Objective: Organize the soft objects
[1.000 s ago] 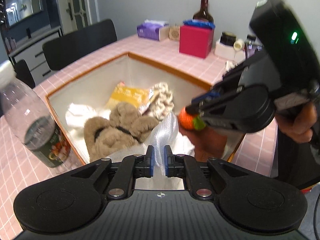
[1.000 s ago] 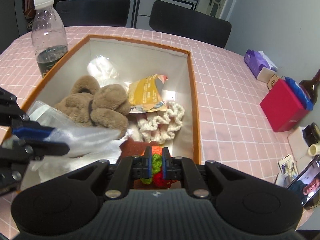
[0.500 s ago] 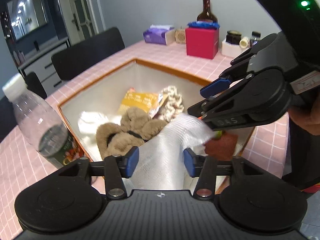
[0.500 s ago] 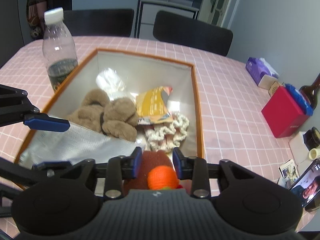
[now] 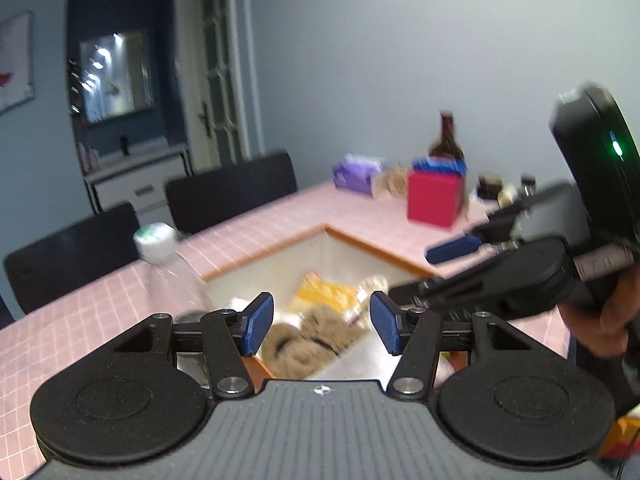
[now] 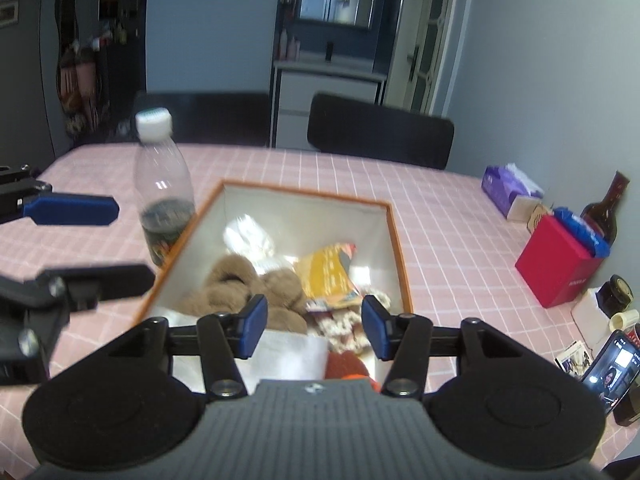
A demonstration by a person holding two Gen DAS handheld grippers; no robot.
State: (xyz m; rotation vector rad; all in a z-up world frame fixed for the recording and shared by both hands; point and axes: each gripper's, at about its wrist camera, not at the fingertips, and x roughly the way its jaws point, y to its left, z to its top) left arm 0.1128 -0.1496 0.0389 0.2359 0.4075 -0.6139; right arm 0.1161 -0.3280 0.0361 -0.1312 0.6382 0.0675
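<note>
An orange-rimmed fabric box (image 6: 396,240) on the pink table holds a brown plush (image 6: 256,292), a yellow packet (image 6: 326,272), a cream crocheted piece (image 6: 344,326), a white mesh bag (image 6: 288,354) and a red-orange knitted toy (image 6: 348,366). Above the box's near end, my right gripper (image 6: 314,326) has its jaws opening with nothing between them. My left gripper (image 5: 322,328) is also opening and empty, above the plush (image 5: 304,340). Each shows in the other's view: the left gripper (image 6: 134,243) at the left, the right gripper (image 5: 428,270) at the right.
A plastic bottle (image 6: 164,200) stands against the box's left side. At the right are a red box (image 6: 556,268), a tissue pack (image 6: 508,192), a brown bottle (image 6: 604,216), small jars and a phone (image 6: 608,368). Black chairs (image 6: 380,132) line the far edge.
The left gripper let go of the white mesh bag and the right let go of the knitted toy. Both opened, rose and tilted upward; both things now lie in the box.
</note>
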